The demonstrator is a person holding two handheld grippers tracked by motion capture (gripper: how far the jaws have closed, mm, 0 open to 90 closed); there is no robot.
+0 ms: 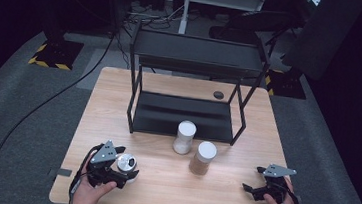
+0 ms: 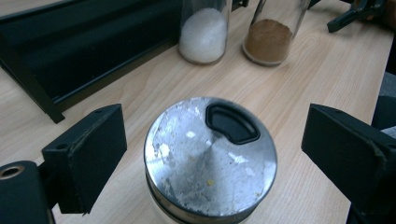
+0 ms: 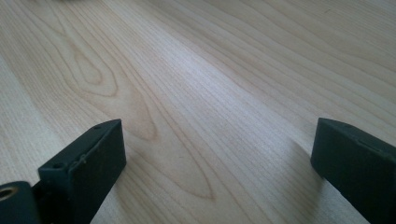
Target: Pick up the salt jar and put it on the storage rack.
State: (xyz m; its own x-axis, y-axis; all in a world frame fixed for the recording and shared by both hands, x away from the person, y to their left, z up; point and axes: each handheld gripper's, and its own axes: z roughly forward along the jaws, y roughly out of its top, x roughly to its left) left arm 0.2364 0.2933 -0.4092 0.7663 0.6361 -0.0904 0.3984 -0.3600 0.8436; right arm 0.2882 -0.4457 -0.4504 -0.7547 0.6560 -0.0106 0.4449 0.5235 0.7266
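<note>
On the wooden surface (image 1: 161, 180), the left gripper (image 2: 210, 158) is sitting with released fingers (image 2: 88, 154) straddling the upright steel-lidded jar (image 2: 210, 161); right gripper (image 1: 261, 190) is idling released, well apart.

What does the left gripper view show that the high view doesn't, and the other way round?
Left gripper view alone: the shaker's metal lid close up, scuffed, with a black pour tab, standing between the open jaws with a gap on each side.

High view alone: the whole two-shelf black rack, a small dark thing on the table behind it, the right gripper held low over bare wood, and both of the person's hands.

Both: the shaker, the jar of white powder, the jar of brown powder, the rack's lower shelf and the wooden table.
</note>
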